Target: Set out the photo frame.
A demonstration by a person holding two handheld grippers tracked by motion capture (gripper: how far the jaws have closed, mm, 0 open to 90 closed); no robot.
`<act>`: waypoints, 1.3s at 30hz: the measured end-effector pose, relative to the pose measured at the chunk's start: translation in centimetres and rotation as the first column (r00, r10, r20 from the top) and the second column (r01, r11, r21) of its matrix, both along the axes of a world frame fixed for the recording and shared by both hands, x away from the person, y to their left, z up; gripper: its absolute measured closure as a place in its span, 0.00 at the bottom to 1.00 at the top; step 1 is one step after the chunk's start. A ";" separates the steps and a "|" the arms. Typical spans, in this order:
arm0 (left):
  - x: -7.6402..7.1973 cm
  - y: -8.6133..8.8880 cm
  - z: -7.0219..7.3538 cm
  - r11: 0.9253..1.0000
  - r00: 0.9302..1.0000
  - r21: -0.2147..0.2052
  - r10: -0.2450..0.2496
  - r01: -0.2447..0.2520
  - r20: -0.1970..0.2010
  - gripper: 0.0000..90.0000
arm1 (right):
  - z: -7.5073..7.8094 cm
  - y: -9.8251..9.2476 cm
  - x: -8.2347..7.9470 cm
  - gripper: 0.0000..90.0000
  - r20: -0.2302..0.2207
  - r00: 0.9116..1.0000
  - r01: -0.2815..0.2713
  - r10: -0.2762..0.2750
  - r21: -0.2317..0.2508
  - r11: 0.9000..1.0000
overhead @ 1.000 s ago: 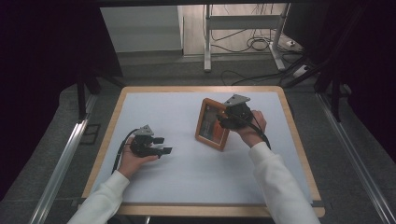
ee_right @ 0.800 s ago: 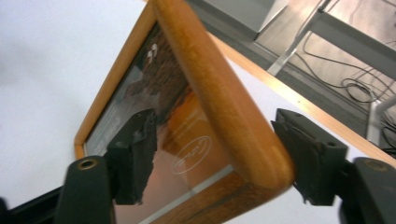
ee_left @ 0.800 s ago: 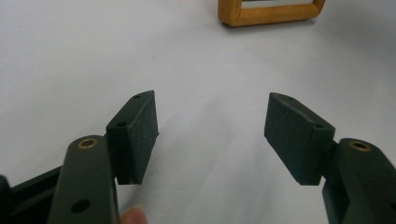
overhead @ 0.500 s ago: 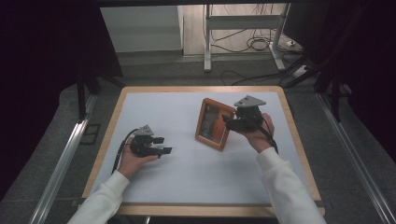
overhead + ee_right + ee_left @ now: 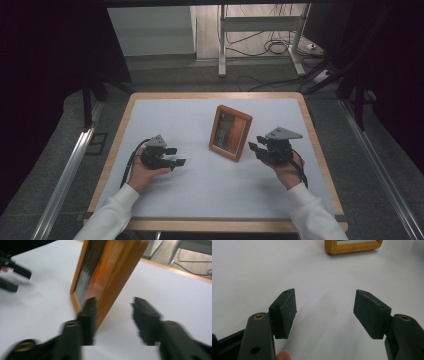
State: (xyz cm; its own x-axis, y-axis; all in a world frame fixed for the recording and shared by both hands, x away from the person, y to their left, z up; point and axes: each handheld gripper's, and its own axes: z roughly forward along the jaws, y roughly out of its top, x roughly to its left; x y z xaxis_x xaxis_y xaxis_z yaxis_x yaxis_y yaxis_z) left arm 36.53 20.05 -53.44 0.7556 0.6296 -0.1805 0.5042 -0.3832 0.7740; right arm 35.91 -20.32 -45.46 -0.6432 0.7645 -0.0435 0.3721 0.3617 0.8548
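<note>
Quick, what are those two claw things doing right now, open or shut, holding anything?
Left gripper: open, holding nothing.
Right gripper: open, holding nothing, beside the picture frame.

White sleeves (image 5: 112, 215); black grippers (image 5: 161, 156) with brass-ringed screws.

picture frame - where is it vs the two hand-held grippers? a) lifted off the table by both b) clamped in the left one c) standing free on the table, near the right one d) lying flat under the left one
c: the picture frame stands on the white table, gripped by neither; the right hand-held gripper is open beside it, the left hand-held gripper open farther off.
</note>
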 end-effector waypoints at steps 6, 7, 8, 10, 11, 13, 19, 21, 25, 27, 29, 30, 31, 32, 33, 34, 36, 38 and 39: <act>-0.1 -0.1 0.0 1.000 1.000 0.005 -0.002 0.002 0.002 0.38 | -1.1 0.8 -0.6 0.96 -0.025 0.998 -0.063 0.063 -0.025 0.998; -0.1 -0.1 0.0 1.000 1.000 0.002 0.001 -0.001 0.002 0.38 | -1.4 1.1 -0.6 0.98 -0.027 0.997 -0.076 0.075 -0.036 0.996; -0.1 -0.1 0.0 1.000 1.000 0.005 -0.001 0.001 0.002 0.38 | -1.7 1.4 -0.6 0.99 -0.030 0.996 -0.086 0.084 -0.046 0.995; -0.1 -0.1 0.0 1.000 1.000 -0.001 0.001 -0.001 0.000 0.38 | -2.7 2.6 -0.5 1.00 -0.045 0.993 -0.109 0.106 -0.083 0.991; -0.1 -0.1 0.0 1.000 1.000 -0.004 0.003 -0.003 -0.001 0.38 | -2.7 2.6 -0.5 1.00 -0.045 0.993 -0.109 0.106 -0.083 0.991; -0.1 0.0 0.1 1.000 1.000 -0.005 0.005 -0.005 -0.001 0.38 | -3.6 3.5 -0.2 1.00 -0.057 0.991 -0.124 0.119 -0.101 0.987; -0.1 0.0 0.0 1.000 1.000 -0.004 0.004 -0.004 -0.002 0.38 | -5.1 5.1 0.6 1.00 -0.084 0.988 -0.139 0.129 -0.122 0.983; -0.1 0.0 0.0 1.000 1.000 -0.004 0.006 -0.006 -0.001 0.38 | -5.6 5.7 1.0 1.00 -0.091 0.988 -0.141 0.129 -0.137 0.981; -0.1 0.0 0.0 1.000 1.000 -0.003 0.006 -0.006 -0.001 0.38 | -6.1 5.8 1.4 1.00 -0.103 0.987 -0.136 0.123 -0.128 0.982; -0.1 0.0 0.0 1.000 1.000 -0.002 0.006 -0.006 -0.001 0.38 | -6.2 5.9 1.5 1.00 -0.101 0.987 -0.142 0.129 -0.141 0.980; -0.1 0.0 0.0 1.000 1.000 -0.001 0.004 -0.004 0.001 0.38 | -6.2 5.9 1.5 1.00 -0.098 0.987 -0.139 0.125 -0.155 0.978; -0.1 0.0 0.0 1.000 1.000 -0.001 0.004 -0.004 0.001 0.38 | -6.2 5.8 1.5 1.00 -0.098 0.988 -0.136 0.122 -0.156 0.978; -0.1 0.1 0.0 1.000 1.000 -0.002 0.004 -0.004 0.001 0.38 | -6.2 5.6 1.6 1.00 -0.099 0.988 -0.132 0.118 -0.154 0.979; -0.1 0.1 0.0 1.000 1.000 -0.002 0.004 -0.004 0.001 0.38 | -6.2 5.6 1.6 1.00 -0.099 0.988 -0.132 0.118 -0.154 0.979; -0.1 0.1 0.0 1.000 1.000 -0.002 0.004 -0.004 0.001 0.38 | -6.2 5.4 1.6 1.00 -0.104 0.988 -0.128 0.114 -0.149 0.980; -0.1 0.1 0.0 1.000 1.000 -0.001 0.003 -0.003 0.001 0.38 | -6.2 5.1 1.6 1.00 -0.101 0.989 -0.122 0.107 -0.151 0.981; -0.1 0.1 -0.1 1.000 1.000 0.000 0.003 -0.003 0.000 0.38 | -6.2 5.0 1.6 1.00 -0.099 0.989 -0.121 0.106 -0.155 0.981; -0.1 0.1 -0.1 1.000 1.000 0.000 0.003 -0.003 -0.002 0.38 | -6.3 4.7 1.6 1.00 -0.103 0.989 -0.120 0.105 -0.152 0.981; -0.1 0.1 -0.1 1.000 1.000 0.001 0.003 -0.003 -0.001 0.38 | -6.4 4.5 1.6 1.00 -0.106 0.989 -0.116 0.101 -0.150 0.982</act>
State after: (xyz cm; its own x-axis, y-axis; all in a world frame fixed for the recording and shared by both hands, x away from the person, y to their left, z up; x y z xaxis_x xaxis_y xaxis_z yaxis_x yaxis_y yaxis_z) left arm 36.47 20.14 -53.50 0.7533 0.6323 -0.1811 0.5065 -0.3820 0.7730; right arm 37.55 -15.81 -51.82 -0.7290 0.6787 -0.0891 0.4018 0.5297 0.7469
